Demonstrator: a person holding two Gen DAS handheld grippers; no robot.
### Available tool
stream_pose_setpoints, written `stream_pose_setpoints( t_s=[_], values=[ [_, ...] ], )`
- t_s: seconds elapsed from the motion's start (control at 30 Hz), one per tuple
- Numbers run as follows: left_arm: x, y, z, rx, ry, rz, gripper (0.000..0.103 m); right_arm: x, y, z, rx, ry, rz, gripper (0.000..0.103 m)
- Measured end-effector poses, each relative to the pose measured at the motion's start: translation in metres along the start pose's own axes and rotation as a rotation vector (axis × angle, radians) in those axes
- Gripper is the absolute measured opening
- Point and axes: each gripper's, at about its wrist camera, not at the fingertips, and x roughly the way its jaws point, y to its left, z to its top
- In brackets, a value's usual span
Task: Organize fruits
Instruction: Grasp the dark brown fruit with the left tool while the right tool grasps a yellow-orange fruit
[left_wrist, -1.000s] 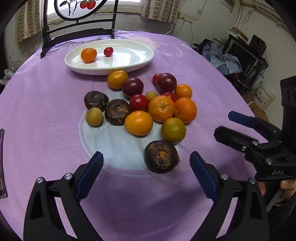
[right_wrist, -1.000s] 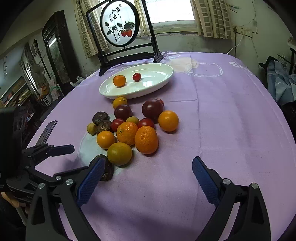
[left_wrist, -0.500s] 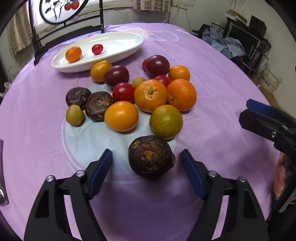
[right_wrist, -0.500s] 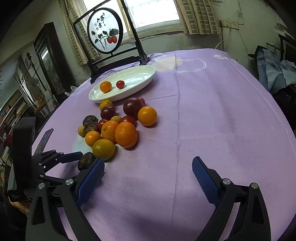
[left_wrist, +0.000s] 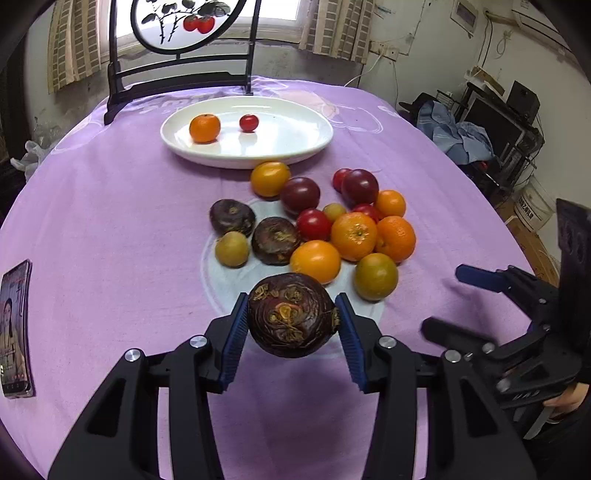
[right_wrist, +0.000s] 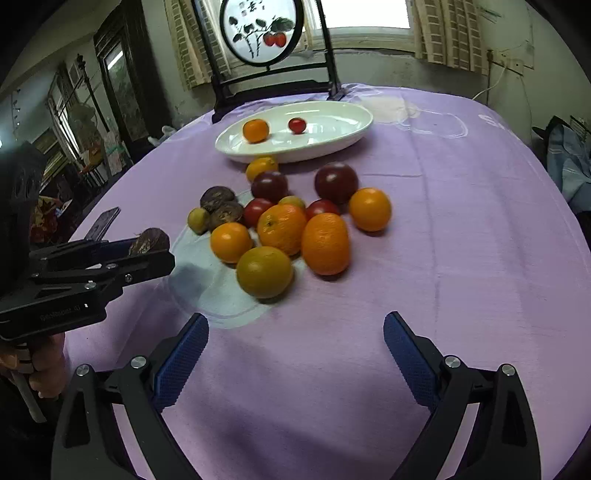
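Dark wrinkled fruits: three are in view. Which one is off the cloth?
The dark wrinkled fruit clamped between the left hand-held gripper's blue pads. The other two lie beside the pile.

Phone (left_wrist: 15, 328) on purple tablecloth (left_wrist: 110, 206)

Left tool (left_wrist: 291, 325) jaws just closed, pads gripping dark wrinkled fruit (left_wrist: 291, 319) above purple surface (left_wrist: 110, 221); fruit pile (left_wrist: 332, 229) just beyond.

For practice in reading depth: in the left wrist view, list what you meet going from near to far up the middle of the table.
Left gripper → dark wrinkled fruit it grips → orange fruit → red tomato → white plate → black stand.
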Motion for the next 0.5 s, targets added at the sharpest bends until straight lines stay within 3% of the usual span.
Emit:
stream_pose_setpoints(
  t_s=[0.17,0.27,0.43,0.5],
  values=[
    [-0.001,0.019,-0.010,-0.037,0.013,-0.029,0.046,0.025,0.027,0.007,-0.031,0.060,0.007,0.094],
    [0.002,0.029,-0.015,-0.053,0.014,-0.037,0.046,0.037,0.032,0.012,-0.015,0.089,0.001,0.081],
    [0.001,0.041,-0.018,-0.077,0.012,-0.035,0.046,0.046,0.035,0.022,0.009,0.086,-0.035,0.069],
    [0.001,0.043,-0.018,-0.080,0.012,-0.033,0.046,0.048,0.036,0.025,0.005,0.079,-0.063,0.054]
  ],
)
